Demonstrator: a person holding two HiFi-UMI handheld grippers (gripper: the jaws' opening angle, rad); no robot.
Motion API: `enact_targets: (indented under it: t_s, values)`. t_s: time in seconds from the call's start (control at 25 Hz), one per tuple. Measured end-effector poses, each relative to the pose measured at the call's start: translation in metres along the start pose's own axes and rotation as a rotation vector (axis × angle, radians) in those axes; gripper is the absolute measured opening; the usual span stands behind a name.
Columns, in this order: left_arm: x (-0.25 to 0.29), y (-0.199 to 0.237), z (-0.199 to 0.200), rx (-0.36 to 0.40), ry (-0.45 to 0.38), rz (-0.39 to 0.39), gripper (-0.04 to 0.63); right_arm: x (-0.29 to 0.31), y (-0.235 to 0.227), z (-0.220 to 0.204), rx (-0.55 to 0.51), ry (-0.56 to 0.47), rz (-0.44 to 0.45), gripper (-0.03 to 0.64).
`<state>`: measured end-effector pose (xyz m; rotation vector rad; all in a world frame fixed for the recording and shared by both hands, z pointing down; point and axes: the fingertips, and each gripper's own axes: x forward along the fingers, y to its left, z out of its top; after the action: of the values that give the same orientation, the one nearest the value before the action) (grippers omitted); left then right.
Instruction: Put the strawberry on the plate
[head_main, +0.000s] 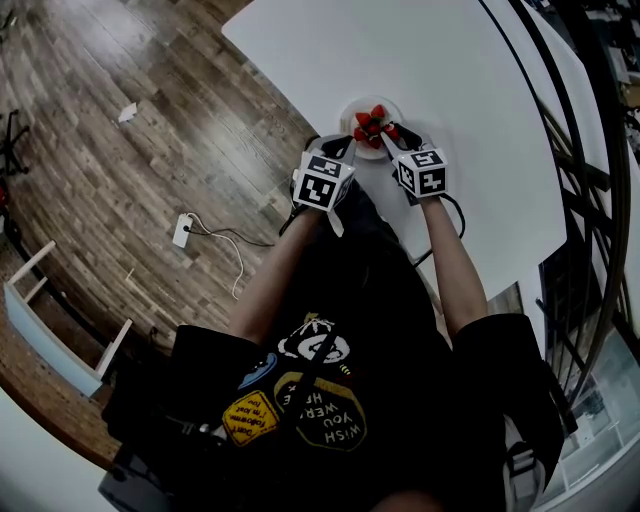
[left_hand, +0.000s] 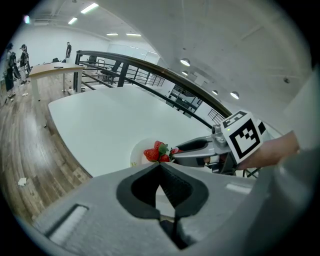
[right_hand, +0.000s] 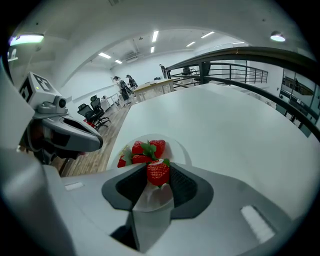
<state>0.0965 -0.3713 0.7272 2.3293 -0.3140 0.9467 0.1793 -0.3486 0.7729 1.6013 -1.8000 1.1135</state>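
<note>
Placing step: R gripper (head_main: 388, 131), jaws wide apart, grips strawberry (right_hand: 158, 173) above plate (right_hand: 179, 150), at 6 o'clock of berries (right_hand: 142, 151) on it; L gripper (left_hand: 160, 166) closed, empty; next: lower, release.

A black short-sleeved T-shirt (head_main: 340, 330) bears yellow and white printed badges on the chest. The left claw (left_hand: 160, 167) and right claw (right_hand: 158, 176) are pale grey with dark pads (left_hand: 139, 192). Each carries a white marker cube (head_main: 323, 180) with black squares, and a black cable (head_main: 457, 215) loops from the right one.
</note>
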Motion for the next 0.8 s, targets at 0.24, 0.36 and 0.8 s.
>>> enact_targets:
  t_s: [0.24,0.36,0.8]
  values:
    - [0.003,0.002,-0.003,-0.009,0.018,-0.009,0.000,0.006,-0.002,-0.002,-0.019,0.019,0.000,0.141]
    - [0.005,0.000,0.000,-0.012,0.014,-0.017,0.000,0.006,-0.003,-0.001,-0.033,0.022,0.002,0.141]
    - [0.007,-0.007,0.004,-0.031,0.006,-0.050,0.001,0.008,-0.001,-0.001,-0.122,0.028,-0.023,0.144]
